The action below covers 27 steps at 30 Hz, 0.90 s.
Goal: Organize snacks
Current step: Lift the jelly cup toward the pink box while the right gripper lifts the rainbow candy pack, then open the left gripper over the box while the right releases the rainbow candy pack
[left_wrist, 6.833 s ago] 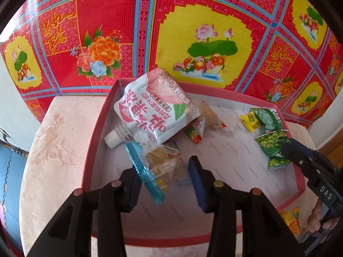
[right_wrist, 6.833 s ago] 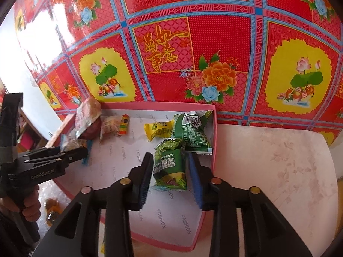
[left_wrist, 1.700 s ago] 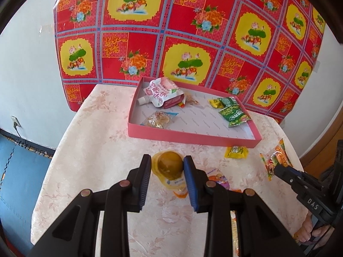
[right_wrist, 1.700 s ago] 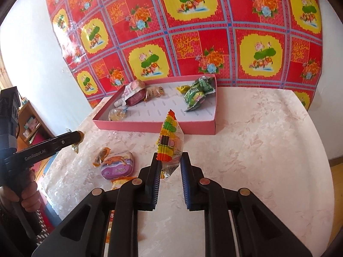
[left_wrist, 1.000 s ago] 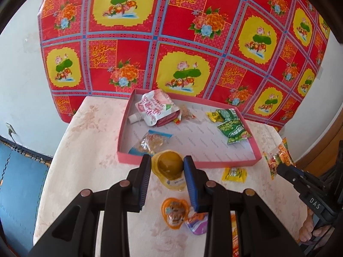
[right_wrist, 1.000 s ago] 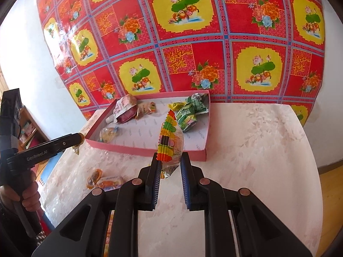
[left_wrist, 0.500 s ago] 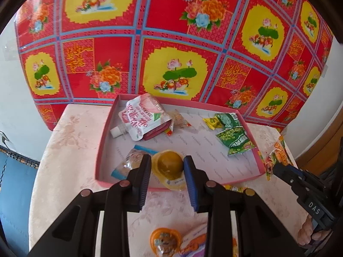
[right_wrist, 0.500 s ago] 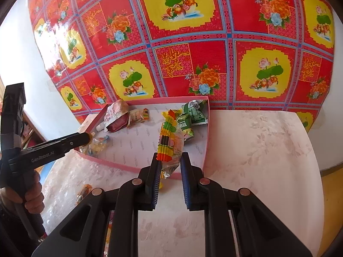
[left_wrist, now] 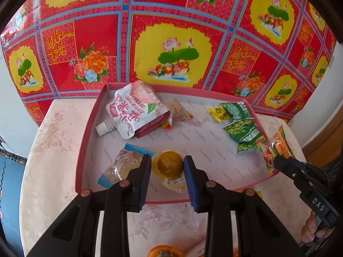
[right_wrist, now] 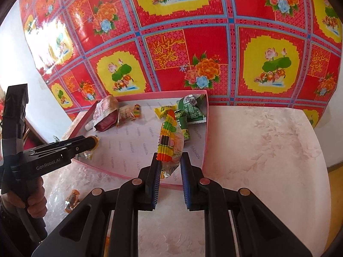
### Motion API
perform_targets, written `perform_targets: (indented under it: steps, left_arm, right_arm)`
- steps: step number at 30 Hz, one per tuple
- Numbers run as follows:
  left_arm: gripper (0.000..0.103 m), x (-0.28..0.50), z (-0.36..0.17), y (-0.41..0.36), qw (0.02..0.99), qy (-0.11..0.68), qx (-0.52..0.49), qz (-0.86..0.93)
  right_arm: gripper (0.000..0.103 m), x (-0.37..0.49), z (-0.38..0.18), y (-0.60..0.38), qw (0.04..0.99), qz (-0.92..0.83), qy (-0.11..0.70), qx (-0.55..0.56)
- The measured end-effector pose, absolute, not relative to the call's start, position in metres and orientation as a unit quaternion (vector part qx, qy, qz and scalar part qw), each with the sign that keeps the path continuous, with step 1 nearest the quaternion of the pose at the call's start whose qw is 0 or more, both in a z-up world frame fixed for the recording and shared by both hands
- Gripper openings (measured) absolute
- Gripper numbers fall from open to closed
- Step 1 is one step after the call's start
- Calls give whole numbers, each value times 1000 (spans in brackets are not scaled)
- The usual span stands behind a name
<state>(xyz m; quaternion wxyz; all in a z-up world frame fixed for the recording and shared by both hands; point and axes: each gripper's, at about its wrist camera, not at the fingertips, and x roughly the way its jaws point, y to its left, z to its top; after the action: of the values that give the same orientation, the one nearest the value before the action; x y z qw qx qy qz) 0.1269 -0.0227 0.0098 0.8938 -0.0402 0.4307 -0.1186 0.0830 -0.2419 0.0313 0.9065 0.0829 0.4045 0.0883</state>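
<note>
I am holding my left gripper (left_wrist: pixel 167 169) over the near-left part of the pink tray (left_wrist: pixel 85 141), its two fingers clamped on a small jelly cup (left_wrist: pixel 170 167) with a yellow fruit inside. The cup is hanging just above the tray floor, beside a clear wrapped pastry (left_wrist: pixel 122 167) with blue ends. I am holding my right gripper (right_wrist: pixel 170 167) above the tray's near edge, fingers pinching the lower end of a striped, colourful candy packet (right_wrist: pixel 170 141) that is standing upright. My right hand (left_wrist: pixel 317 231) is wrapping the tool handle at the frame's lower right. Farther in, a white and pink drink pouch (left_wrist: pixel 133 111) is lying at the tray's far left, and green snack bags (left_wrist: pixel 242 128) are lying at its far right. The tray is sitting on a pale floral tablecloth (right_wrist: pixel 268 150), against a red and yellow patterned backdrop (left_wrist: pixel 171 42).
</note>
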Motion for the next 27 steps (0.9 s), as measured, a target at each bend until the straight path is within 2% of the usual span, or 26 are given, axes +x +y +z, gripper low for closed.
perform_targets:
  steps: [27]
  left_arm:
    - [34,155,-13,-15,895,438,-27,-84]
  right_arm:
    - [19,107,15,-251,902,76,414,94]
